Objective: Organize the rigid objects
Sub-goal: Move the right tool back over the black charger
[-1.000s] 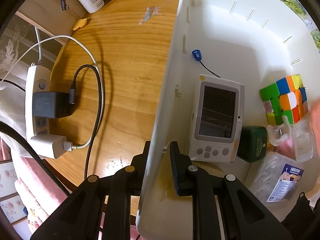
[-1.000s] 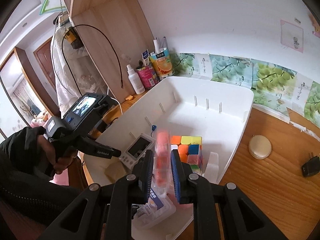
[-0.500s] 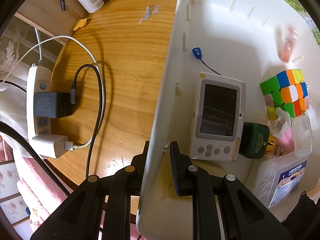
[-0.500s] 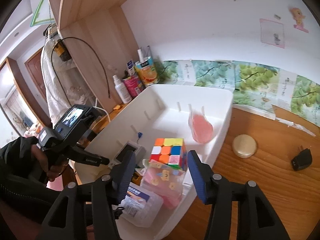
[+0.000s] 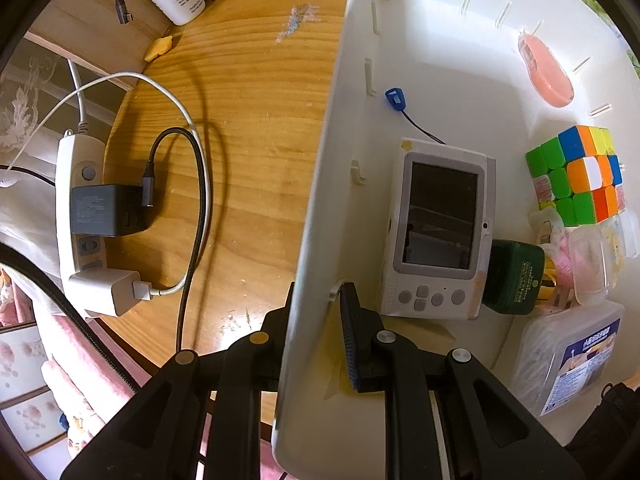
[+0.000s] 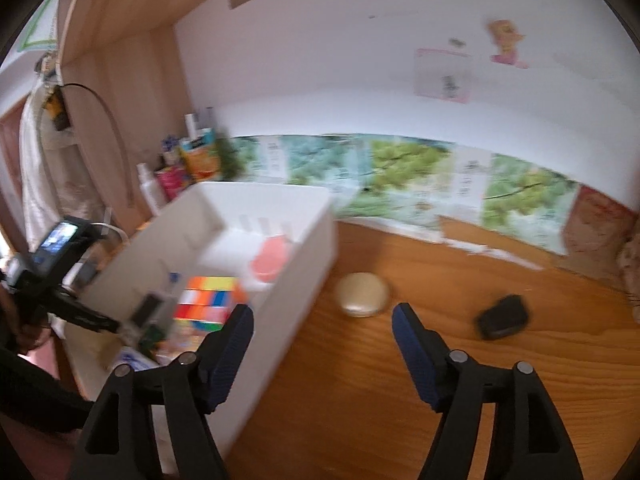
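Observation:
A white plastic bin (image 5: 320, 184) stands on the wooden desk (image 6: 400, 400). My left gripper (image 5: 318, 300) is shut on the bin's near wall. In the bin lie a pink oval case (image 5: 546, 74), a colour cube (image 5: 580, 176), a white handheld screen device (image 5: 438, 228), a green box (image 5: 514, 282) and clear plastic boxes (image 5: 568, 360). My right gripper (image 6: 322, 316) is open and empty, above the desk beside the bin (image 6: 280, 280). A round beige compact (image 6: 362, 294) and a black adapter (image 6: 504, 318) lie on the desk ahead of it.
Left of the bin lie a power strip (image 5: 78, 216) with plugged chargers and looped cables (image 5: 196, 184). Bottles and cans (image 6: 188, 172) stand at the back corner by the wooden cabinet. The wall with leaf-print paper (image 6: 400, 168) borders the desk.
My right gripper opened and let go of the pink case, which now lies at the bin's far end. The gripper then swung right, out over the desk. The left gripper has not moved.

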A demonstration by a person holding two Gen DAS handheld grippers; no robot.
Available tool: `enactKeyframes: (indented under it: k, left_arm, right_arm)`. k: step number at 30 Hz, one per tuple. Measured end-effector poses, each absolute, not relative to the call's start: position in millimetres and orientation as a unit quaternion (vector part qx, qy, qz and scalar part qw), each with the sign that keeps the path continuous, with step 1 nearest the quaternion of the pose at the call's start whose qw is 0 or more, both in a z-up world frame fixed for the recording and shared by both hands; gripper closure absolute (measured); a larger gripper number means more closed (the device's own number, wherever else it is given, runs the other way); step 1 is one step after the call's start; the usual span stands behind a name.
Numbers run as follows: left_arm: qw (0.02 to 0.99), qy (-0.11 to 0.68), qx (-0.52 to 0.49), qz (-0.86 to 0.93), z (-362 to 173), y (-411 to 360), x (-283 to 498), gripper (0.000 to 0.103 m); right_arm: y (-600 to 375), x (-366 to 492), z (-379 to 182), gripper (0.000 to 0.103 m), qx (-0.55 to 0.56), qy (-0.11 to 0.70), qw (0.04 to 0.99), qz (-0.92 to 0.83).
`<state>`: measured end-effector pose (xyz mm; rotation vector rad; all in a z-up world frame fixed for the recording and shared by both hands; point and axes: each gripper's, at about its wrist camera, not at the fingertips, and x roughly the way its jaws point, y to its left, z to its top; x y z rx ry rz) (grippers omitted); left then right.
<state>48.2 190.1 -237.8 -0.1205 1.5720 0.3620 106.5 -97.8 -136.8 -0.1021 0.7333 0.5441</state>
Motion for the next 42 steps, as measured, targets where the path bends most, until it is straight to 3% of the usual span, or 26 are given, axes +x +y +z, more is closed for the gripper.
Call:
enactKeyframes:
  k: [18, 42]
  left_arm:
    - [0.653, 0.737, -0.031, 0.171, -247, 183, 62, 0.081]
    - [0.658, 0.733, -0.064, 0.159, -241, 203, 74, 0.081]
  right_arm:
    - [-182, 176, -163, 0.022, -0.086, 0.359, 0.921, 0.124]
    - [-181, 238, -224, 0.022, -0.049, 0.43, 0.899, 0.065]
